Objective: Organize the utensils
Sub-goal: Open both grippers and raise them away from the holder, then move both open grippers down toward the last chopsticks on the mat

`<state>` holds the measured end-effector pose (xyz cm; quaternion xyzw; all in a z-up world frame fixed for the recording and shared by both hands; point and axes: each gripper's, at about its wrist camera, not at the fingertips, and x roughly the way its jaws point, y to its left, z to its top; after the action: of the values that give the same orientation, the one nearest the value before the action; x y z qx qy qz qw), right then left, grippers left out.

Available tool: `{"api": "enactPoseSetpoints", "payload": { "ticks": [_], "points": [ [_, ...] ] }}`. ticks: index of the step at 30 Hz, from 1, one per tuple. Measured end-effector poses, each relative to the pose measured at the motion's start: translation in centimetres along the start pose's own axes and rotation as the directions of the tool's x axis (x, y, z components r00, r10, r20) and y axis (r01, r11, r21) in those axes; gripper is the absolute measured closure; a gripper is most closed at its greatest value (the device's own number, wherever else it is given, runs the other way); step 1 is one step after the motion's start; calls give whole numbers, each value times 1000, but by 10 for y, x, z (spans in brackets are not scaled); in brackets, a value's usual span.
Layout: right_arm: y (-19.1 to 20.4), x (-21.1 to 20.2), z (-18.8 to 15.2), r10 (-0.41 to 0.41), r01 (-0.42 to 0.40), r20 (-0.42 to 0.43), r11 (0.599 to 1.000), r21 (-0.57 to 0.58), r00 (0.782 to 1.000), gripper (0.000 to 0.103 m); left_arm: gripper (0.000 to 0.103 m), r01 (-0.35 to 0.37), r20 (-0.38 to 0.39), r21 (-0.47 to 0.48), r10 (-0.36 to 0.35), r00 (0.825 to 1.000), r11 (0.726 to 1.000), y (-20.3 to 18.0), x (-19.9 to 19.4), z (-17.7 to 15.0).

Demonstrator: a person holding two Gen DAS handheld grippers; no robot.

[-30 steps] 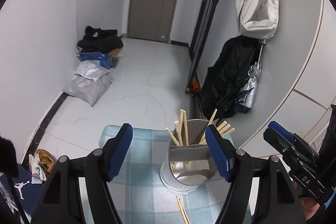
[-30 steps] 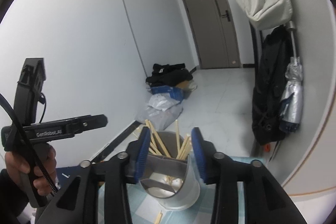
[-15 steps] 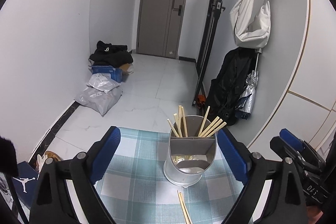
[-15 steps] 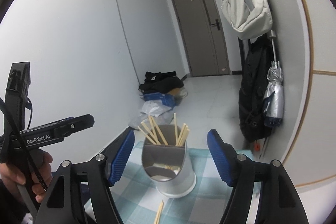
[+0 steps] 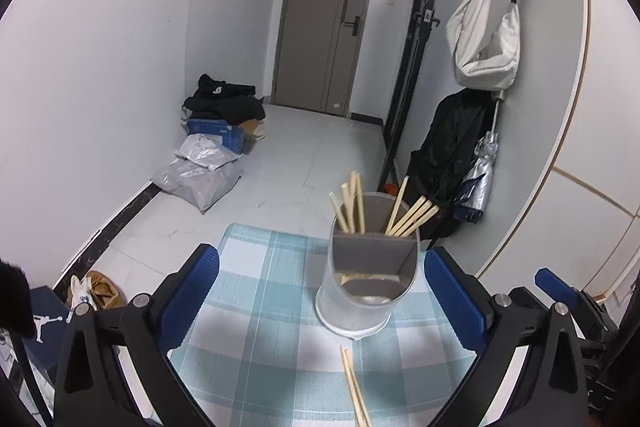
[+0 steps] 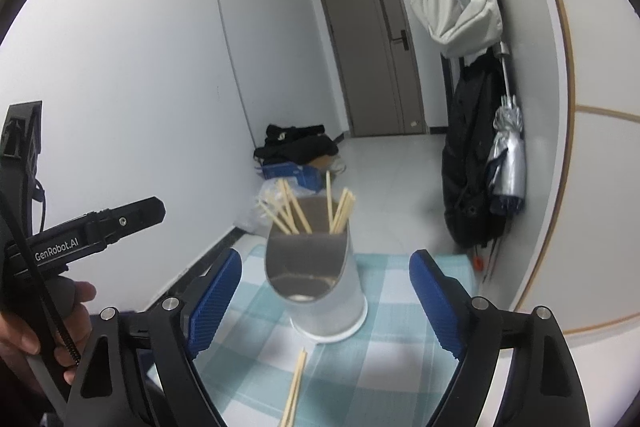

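A grey divided utensil holder (image 5: 370, 271) stands on a blue checked tablecloth (image 5: 272, 311), with several wooden chopsticks (image 5: 352, 205) upright in its back compartments. It also shows in the right wrist view (image 6: 316, 275), chopsticks (image 6: 296, 213) sticking out. A loose pair of chopsticks (image 5: 354, 387) lies on the cloth in front of the holder, also in the right wrist view (image 6: 294, 387). My left gripper (image 5: 320, 299) is open and empty, set back from the holder. My right gripper (image 6: 324, 301) is open and empty, also back from it.
The small table ends just beyond the holder. On the floor are bags and a blue box (image 5: 216, 135) by the left wall. A black coat and folded umbrella (image 5: 480, 171) hang at the right. The left gripper's body (image 6: 80, 231) is at the right view's left.
Both grippers have opened wide and pulled back from the holder. The holder now stands free on the cloth, farther from both cameras.
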<state>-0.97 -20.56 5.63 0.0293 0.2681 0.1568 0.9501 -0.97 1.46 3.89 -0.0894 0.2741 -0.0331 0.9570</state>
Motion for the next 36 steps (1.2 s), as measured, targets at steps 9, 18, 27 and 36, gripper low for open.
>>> {"api": "enactPoseSetpoints", "payload": {
  "ticks": [9, 18, 27, 36],
  "points": [
    [2, 11, -26, -25, 24, -56, 1000, -16, 998, 17, 2, -20, 9, -37, 21, 1000, 999, 12, 8, -25],
    [4, 25, -41, -57, 55, -57, 998, -31, 997, 1, 2, -50, -56, -43, 48, 997, 998, 21, 33, -49],
    [-1, 57, -56, -21, 19, -174, 1000, -12, 985, 0, 2, -87, -89, -65, 81, 993, 994, 34, 49, -52],
    [11, 91, -79, -50, 23, -307, 996, -92, 950, 0, 2, -137, -127, -33, 132, 983, 990, 41, 65, -55]
  ]
}}
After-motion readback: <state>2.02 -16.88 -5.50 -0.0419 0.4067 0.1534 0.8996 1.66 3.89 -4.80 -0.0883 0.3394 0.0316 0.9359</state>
